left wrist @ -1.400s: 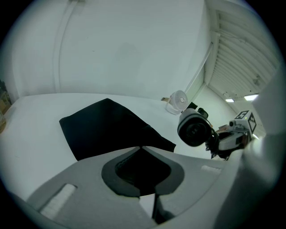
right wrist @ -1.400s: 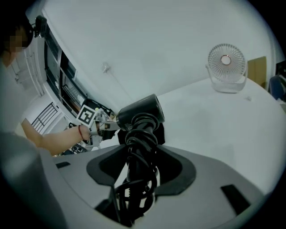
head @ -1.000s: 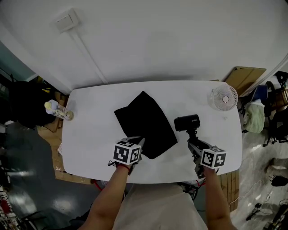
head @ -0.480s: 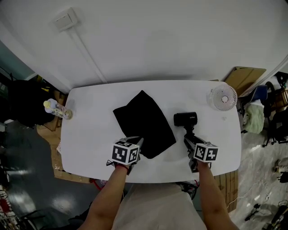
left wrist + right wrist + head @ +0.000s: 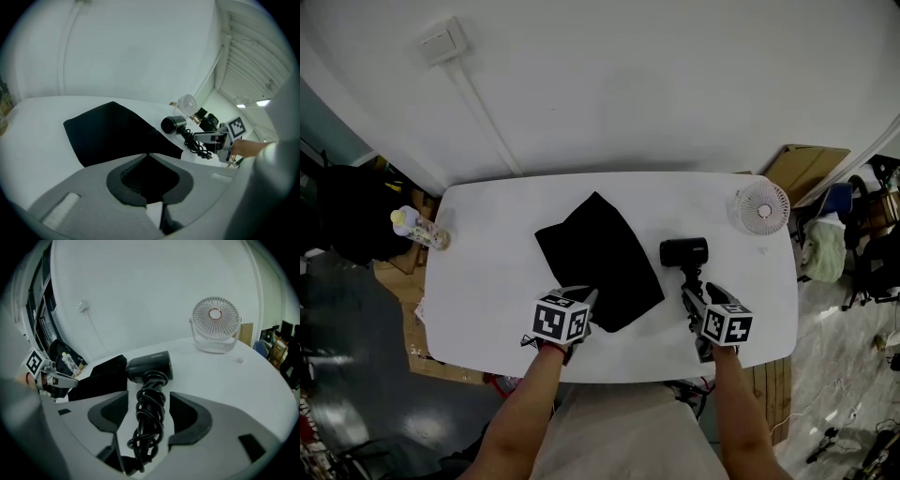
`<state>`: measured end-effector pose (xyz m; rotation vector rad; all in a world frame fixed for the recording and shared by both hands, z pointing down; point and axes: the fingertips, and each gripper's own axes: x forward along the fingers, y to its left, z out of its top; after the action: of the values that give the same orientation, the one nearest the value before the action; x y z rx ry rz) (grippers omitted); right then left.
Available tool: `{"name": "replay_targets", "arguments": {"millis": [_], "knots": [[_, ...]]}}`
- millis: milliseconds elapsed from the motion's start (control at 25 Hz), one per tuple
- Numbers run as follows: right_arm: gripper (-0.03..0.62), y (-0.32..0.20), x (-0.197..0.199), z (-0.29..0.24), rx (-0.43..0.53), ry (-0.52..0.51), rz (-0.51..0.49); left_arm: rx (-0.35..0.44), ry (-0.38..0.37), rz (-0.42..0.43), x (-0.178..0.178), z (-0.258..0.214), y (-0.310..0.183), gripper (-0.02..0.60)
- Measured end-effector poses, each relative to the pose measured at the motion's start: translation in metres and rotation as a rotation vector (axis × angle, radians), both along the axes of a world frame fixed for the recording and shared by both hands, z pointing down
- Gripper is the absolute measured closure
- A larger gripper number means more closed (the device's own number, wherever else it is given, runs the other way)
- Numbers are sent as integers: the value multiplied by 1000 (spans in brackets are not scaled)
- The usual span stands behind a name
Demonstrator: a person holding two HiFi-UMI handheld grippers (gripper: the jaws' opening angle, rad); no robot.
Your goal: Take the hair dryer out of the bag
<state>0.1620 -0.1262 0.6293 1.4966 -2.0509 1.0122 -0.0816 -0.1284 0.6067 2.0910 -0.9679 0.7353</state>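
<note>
We see the flat black cloth bag [image 5: 598,262] lying left of the black hair dryer [image 5: 684,251] on the white oval table [image 5: 487,281].

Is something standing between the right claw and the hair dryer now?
Nothing visible does. The right claw has just been opening its jaws, and the hair dryer lies on the table with its cord-wrapped handle between them, outside the bag.
</note>
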Motion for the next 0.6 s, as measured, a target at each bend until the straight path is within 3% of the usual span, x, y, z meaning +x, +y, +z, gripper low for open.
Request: {"name": "replay_targets", "arguments": {"millis": [600], "knots": [[324, 19, -22, -42, 89, 4, -34, 43, 20, 12, 3, -12, 2, 563]]}}
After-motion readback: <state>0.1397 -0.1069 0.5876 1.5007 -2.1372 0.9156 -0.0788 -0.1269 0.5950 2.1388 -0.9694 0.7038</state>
